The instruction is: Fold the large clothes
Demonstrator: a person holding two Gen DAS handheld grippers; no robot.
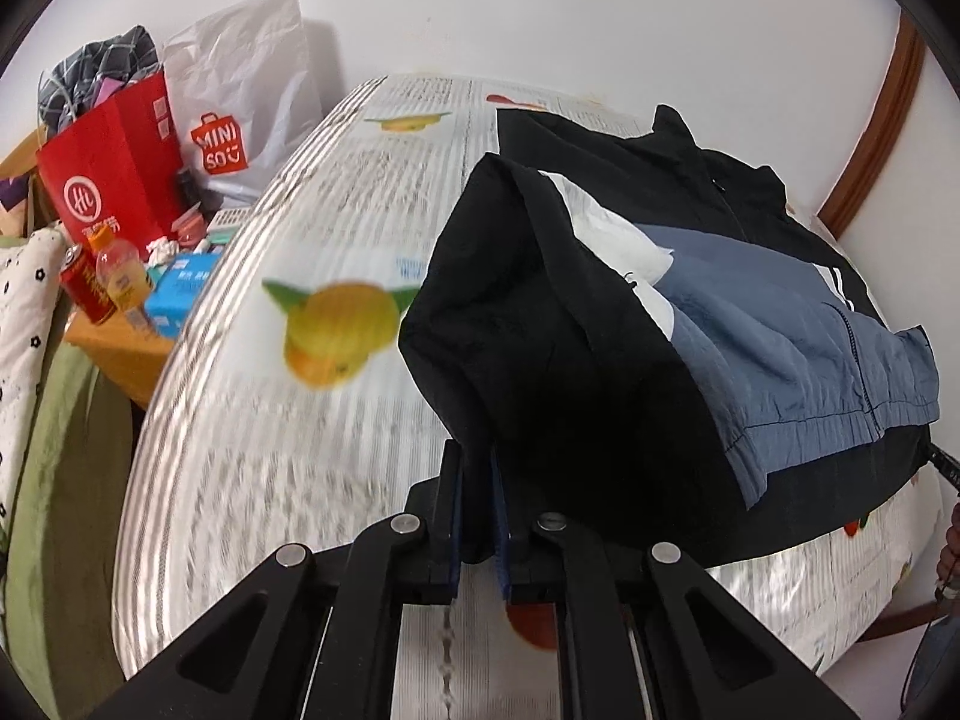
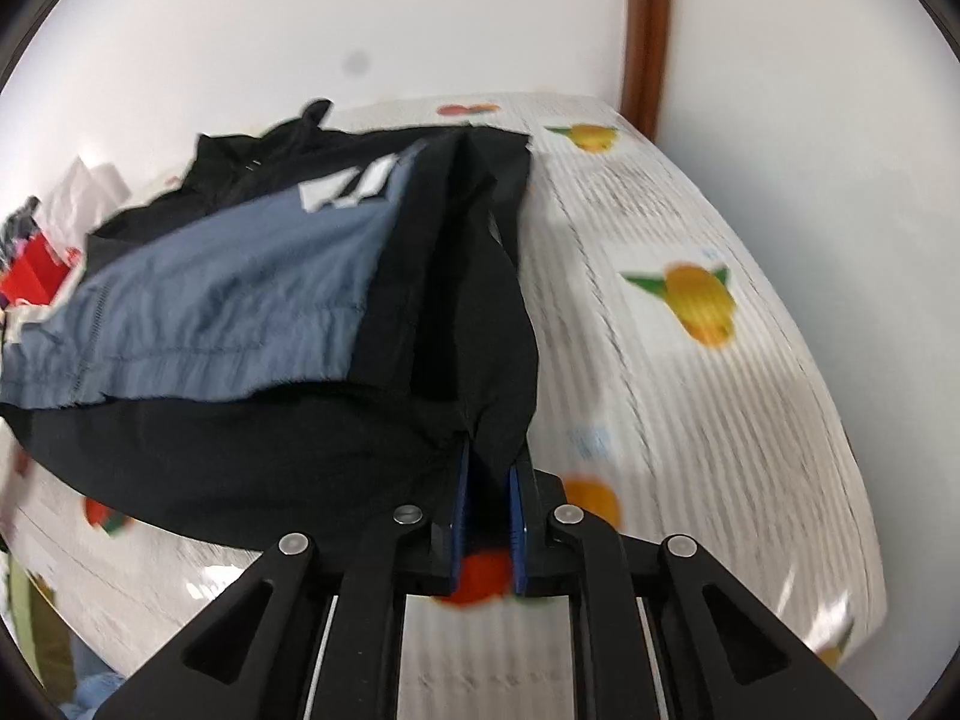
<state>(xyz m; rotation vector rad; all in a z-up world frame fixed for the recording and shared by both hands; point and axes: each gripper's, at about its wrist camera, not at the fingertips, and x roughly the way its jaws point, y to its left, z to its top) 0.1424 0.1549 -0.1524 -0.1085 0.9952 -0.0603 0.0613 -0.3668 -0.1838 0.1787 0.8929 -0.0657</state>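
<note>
A black, blue and white zip jacket (image 1: 750,312) lies on a bed covered by a striped white sheet with fruit prints (image 1: 288,420). My left gripper (image 1: 477,468) is shut on black fabric at the jacket's left side, which is lifted and draped towards the middle. In the right wrist view the same jacket (image 2: 228,300) lies to the left. My right gripper (image 2: 489,474) is shut on a black fold at the jacket's right side, held above the sheet (image 2: 690,420).
A bedside table (image 1: 114,354) at the left holds a red paper bag (image 1: 114,180), a white Miniso bag (image 1: 240,96), a can, a bottle and a blue box. A white wall and a brown wooden frame (image 1: 870,138) stand behind the bed.
</note>
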